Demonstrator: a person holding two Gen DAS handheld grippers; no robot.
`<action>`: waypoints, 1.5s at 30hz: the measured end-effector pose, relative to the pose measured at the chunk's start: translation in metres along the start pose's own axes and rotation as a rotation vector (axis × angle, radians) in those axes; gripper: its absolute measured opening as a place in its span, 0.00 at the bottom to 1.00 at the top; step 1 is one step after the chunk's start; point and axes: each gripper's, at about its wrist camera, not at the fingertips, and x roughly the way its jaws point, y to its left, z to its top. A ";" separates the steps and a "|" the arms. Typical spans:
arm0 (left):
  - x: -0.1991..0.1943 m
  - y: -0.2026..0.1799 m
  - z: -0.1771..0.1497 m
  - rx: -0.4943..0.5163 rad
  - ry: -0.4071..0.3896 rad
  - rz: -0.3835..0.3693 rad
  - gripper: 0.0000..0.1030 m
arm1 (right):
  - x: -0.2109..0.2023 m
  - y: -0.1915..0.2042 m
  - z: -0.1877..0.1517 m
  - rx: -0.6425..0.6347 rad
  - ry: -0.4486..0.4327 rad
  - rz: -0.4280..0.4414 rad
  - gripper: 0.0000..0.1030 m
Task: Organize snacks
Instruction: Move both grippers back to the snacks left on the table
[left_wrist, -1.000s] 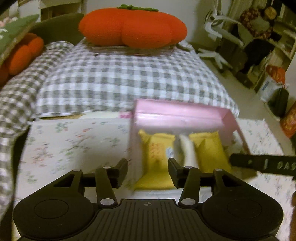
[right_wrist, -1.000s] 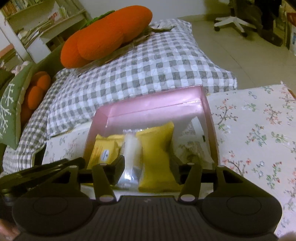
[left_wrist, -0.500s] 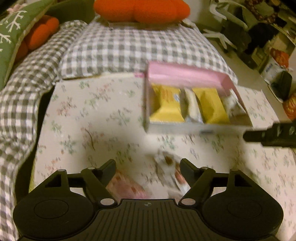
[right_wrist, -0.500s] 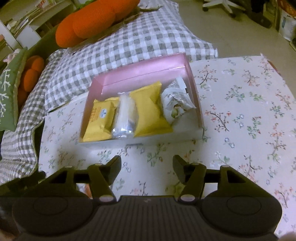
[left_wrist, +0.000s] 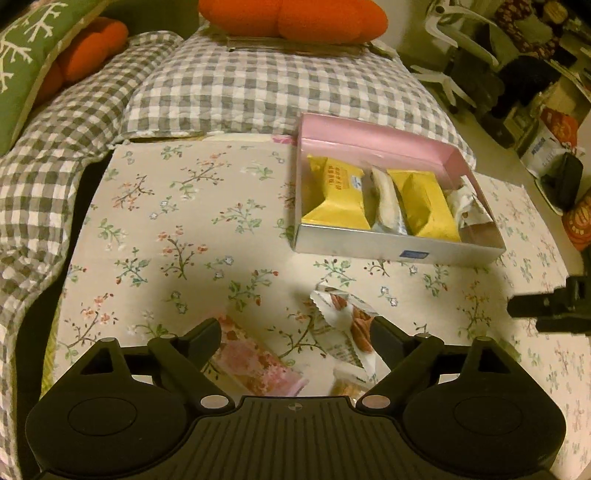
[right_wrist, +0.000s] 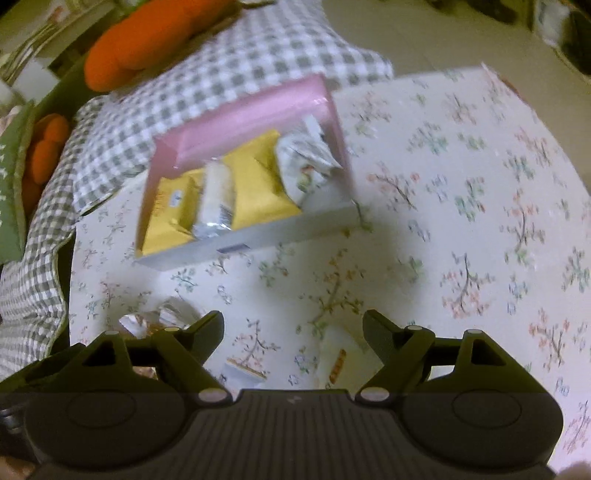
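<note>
i hold the left gripper (left_wrist: 295, 334) wide open and empty over the white packet (left_wrist: 345, 332) near the box (left_wrist: 399, 249); right gripper (right_wrist: 293, 326) open, empty. i'd straddle the packet squarely, then close gently.

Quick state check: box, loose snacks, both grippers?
Pink open-top snack box: lidless, holding four packets.
Pink floral snack packet: loose on tablecloth, outside box.
White nut-print snack packet: loose, outside box.
Left gripper: open, empty.
Right gripper: open, empty.
</note>
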 end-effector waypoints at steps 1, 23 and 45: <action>0.000 0.001 0.000 -0.005 0.002 0.001 0.89 | 0.001 0.000 -0.002 -0.001 0.010 -0.010 0.79; 0.010 0.025 -0.010 -0.146 0.107 0.032 0.89 | 0.019 0.000 -0.057 -0.299 0.239 -0.139 0.82; 0.046 0.017 -0.023 -0.155 0.116 0.130 0.86 | 0.045 0.011 -0.091 -0.470 0.320 -0.220 0.47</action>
